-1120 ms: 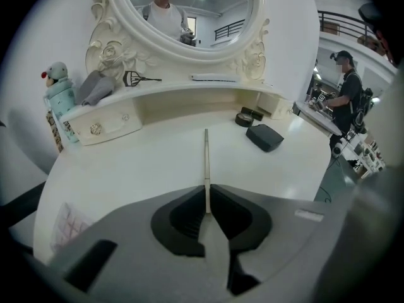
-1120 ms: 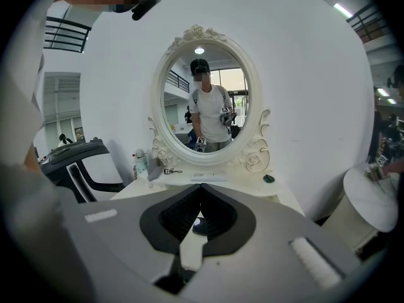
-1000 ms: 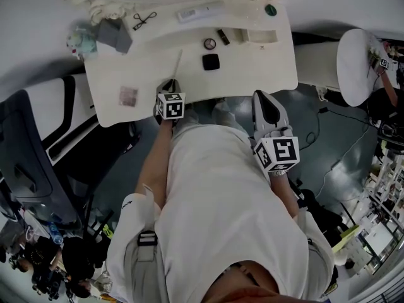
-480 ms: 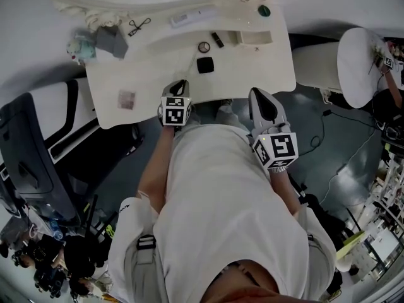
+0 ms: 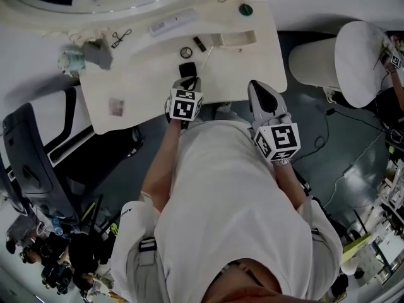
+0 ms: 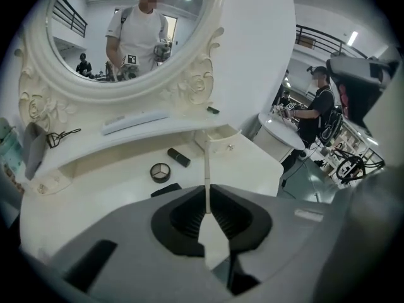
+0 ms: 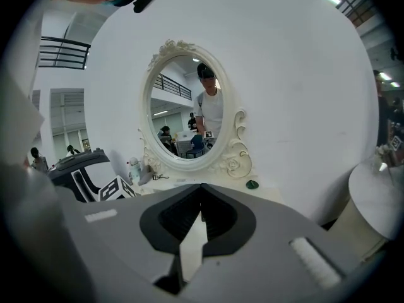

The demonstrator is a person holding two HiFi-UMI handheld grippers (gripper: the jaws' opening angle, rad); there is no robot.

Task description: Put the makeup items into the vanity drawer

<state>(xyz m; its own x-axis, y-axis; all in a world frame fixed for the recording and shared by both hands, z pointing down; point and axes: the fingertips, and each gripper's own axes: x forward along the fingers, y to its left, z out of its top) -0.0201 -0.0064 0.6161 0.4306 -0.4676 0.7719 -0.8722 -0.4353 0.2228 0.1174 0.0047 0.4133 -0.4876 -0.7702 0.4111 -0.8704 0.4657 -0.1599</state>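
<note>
White vanity worktop [image 5: 145, 87] is sitting below an oval mirror [image 6: 126, 36], with other people working in the room behind. At the far left of the raised back shelf an eyelash curler [image 5: 121, 38] is lying, and a long white case [image 5: 172, 23] is lying to its right. Toward the middle, on the lower surface, a round compact [image 5: 185, 52], a dark lipstick [image 5: 200, 43] and a black square compact [image 5: 187, 69] are resting close together.

Just on the near side of these, the left gripper [image 6: 207, 206] is clenching the near end of a thin white stick [image 6: 206, 163], perhaps a brush or applicator; its kind is not clear. The stick is pointing away toward the small drawer [image 5: 240, 43], which is standing open at the right of the shelf. The stick's far tip is close to the drawer; whether it is touching is unclear.

Further right, the right gripper [image 7: 201, 197] is hovering near the worktop's near edge, closed on nothing.

The stick is probably very light, stiff and smooth. Pinched at one end, it is likely to swivel in the pads, so a hold nearer its middle would be steadier.
</note>
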